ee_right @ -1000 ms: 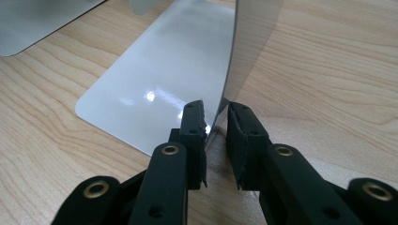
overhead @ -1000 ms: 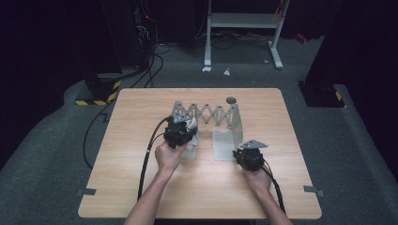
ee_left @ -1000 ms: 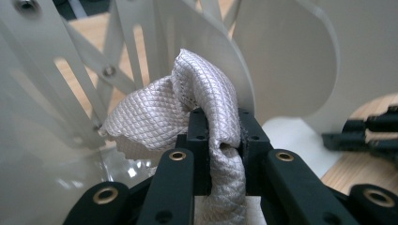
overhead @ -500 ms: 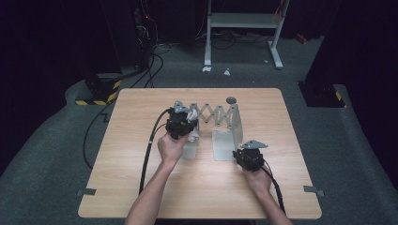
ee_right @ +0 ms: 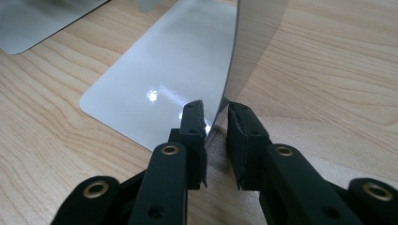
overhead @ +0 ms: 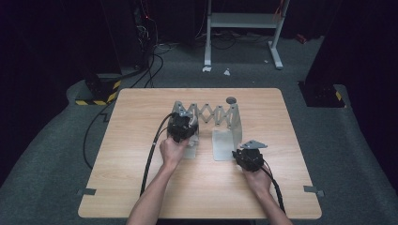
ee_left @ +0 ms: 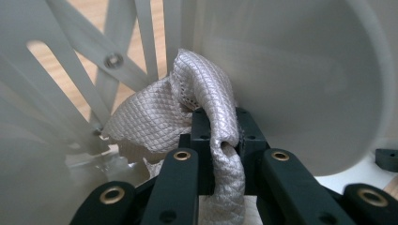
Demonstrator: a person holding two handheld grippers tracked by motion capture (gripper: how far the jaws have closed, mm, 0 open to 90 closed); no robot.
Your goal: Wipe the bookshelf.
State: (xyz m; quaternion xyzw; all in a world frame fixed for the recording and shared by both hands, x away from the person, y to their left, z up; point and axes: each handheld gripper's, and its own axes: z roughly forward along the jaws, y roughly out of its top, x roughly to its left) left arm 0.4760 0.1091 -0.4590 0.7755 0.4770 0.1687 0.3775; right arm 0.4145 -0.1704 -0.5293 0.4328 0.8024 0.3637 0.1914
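A grey scissor-lattice rack (overhead: 211, 113) stands mid-table with a metal plate at each end. My left gripper (overhead: 187, 123) is at the rack's left end, and its jaws have just been closing. Close up, the left gripper (ee_left: 220, 126) is shut on a fold of pale grey quilted cloth (ee_left: 159, 112), with the lattice bars to the left and the curved left end plate (ee_left: 305, 70) to the right. My right gripper (overhead: 242, 151) is at the right end plate (overhead: 233, 124). The right gripper (ee_right: 216, 117) straddles the upright plate's (ee_right: 253, 37) edge with a gap between its pads.
The right plate's flat foot (ee_right: 159, 79) lies on the wooden table (overhead: 141, 187) just ahead of the right jaws. A cable (overhead: 152, 154) trails from the left gripper across the table's left half. A small round grey knob (overhead: 230, 100) sits behind the rack.
My left gripper has shifted a little along the rack's left end and sunk lower with the cloth in it. The right hand has kept still.
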